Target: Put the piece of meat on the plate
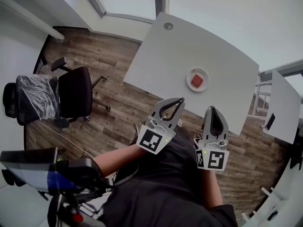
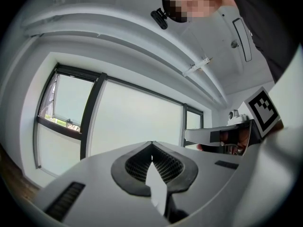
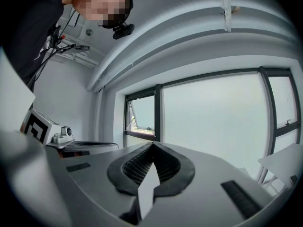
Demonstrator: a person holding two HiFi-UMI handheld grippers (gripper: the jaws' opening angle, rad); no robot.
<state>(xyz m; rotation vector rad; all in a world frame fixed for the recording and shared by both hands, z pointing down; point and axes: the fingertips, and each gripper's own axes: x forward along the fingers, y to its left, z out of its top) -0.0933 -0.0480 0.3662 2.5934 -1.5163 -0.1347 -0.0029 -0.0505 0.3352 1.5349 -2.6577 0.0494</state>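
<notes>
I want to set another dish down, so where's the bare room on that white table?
Nearly all the table is bare: the wide stretch between the plate and the round grommet, and the strip from the plate to the right edge. Only the plate, holding the meat, takes space.

Matt table (image 1: 189,46), seemingly wooden floor (image 1: 118,108)

An office: black swivel chair (image 1: 75,94), white tables (image 1: 213,46), large windows (image 3: 213,122).
</notes>
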